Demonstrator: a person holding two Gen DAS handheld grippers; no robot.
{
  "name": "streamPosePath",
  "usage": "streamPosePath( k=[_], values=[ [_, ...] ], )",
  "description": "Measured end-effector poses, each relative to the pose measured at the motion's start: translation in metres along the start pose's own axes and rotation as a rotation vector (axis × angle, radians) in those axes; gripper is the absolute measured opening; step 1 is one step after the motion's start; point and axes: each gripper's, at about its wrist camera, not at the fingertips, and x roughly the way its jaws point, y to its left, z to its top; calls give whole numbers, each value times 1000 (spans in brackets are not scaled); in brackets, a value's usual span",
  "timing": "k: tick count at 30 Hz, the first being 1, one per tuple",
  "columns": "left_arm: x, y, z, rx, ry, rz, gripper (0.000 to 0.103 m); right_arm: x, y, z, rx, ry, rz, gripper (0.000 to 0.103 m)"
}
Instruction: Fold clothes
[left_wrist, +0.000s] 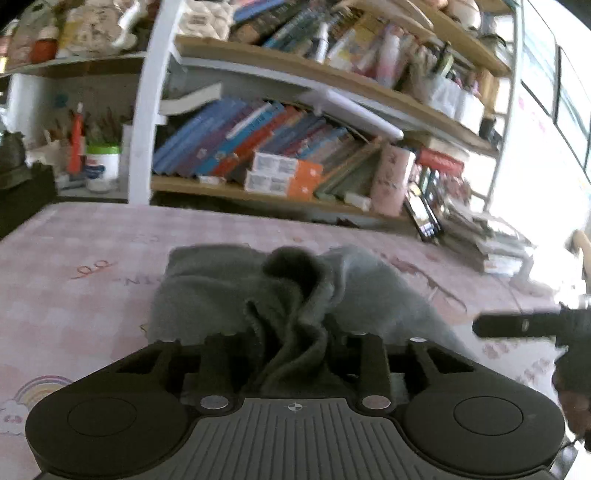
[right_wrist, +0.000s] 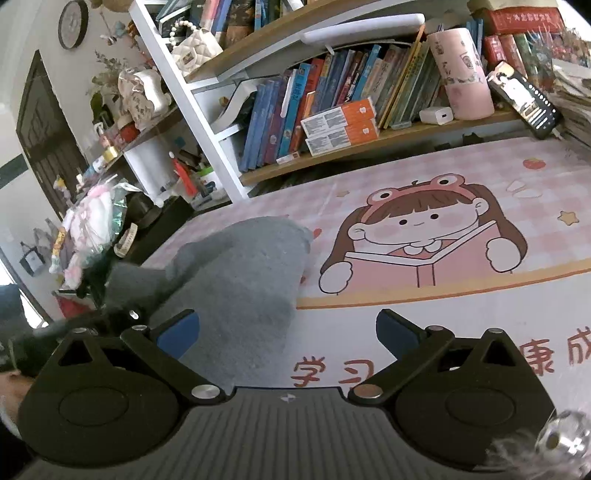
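— Left wrist view: what is held by the left gripper?
— A bunched fold of the grey garment is clamped between its closed fingers; the rest is heaped on the pink mat toward 12 o'clock. The right gripper is seen at 3 o'clock.

— And from the right wrist?
— The right gripper is spread apart, nothing held. The grey garment is spread at 11 o'clock, the cartoon girl at 1 o'clock.

Left gripper: low centre of its frame, fingers drawn together, pinching bunched grey cloth.
Right gripper: low centre, blue-padded fingers spread wide, holding nothing.
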Motion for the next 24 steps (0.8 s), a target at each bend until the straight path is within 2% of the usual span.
streamPosePath(
  k=[4,6,8,10,11,13,15,17,19,21,24],
  values=[
    [-31,25,23,-170,-139,-172,17,6,3,3,-6,11,-7,103],
    [-40,36,30,-222,-182,-191,17,9,5,5,-7,11,-2,103],
    [-34,53,26,-283,-155,-142,20,13,9,5,-8,17,10,103],
    [-16,73,10,-364,-67,-52,23,17,12,5,-11,24,19,103],
    [-9,80,0,-391,-39,-23,30,19,13,4,-12,30,23,103],
    [-4,88,-14,-414,-30,-3,34,23,16,3,-16,45,26,103],
    [-10,84,-12,-395,-54,1,39,25,17,3,-16,53,26,103],
    [-20,80,-5,-345,-111,47,70,26,18,4,-12,57,29,103],
    [-32,77,2,-299,-177,90,84,28,17,4,4,61,47,103],
    [-38,79,5,-285,-200,91,89,30,17,4,20,64,64,103],
    [-26,83,6,-266,-111,115,91,36,16,4,57,88,89,103]
  ],
)
